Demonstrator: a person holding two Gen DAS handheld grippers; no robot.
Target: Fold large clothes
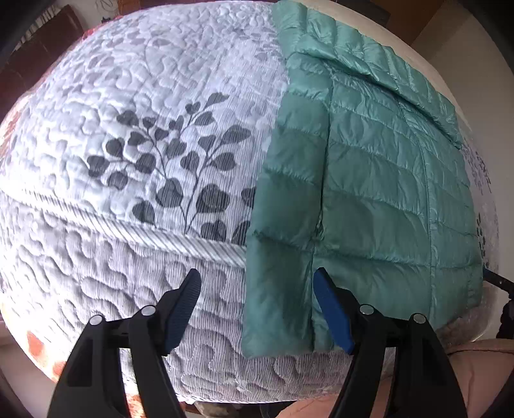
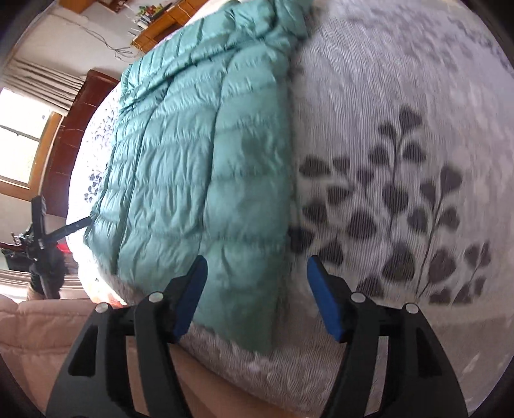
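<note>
A teal quilted puffer jacket (image 1: 379, 180) lies flat on the bed, with a sleeve (image 1: 286, 225) folded along its left side and reaching the bed's near edge. My left gripper (image 1: 257, 286) is open and empty, hovering just above the sleeve's lower end. In the right wrist view the jacket (image 2: 199, 167) fills the left half. My right gripper (image 2: 255, 273) is open and empty over the jacket's near right edge. The other gripper (image 2: 48, 238) shows at the far left, by the jacket's corner.
A white quilted bedspread (image 1: 135, 135) with grey leaf print covers the bed, also seen in the right wrist view (image 2: 401, 160). A dark wooden headboard (image 2: 77, 128), window (image 2: 22, 141) and wooden shelves (image 2: 160, 29) lie beyond. The person's pink quilted clothing (image 2: 41, 331) is at the near edge.
</note>
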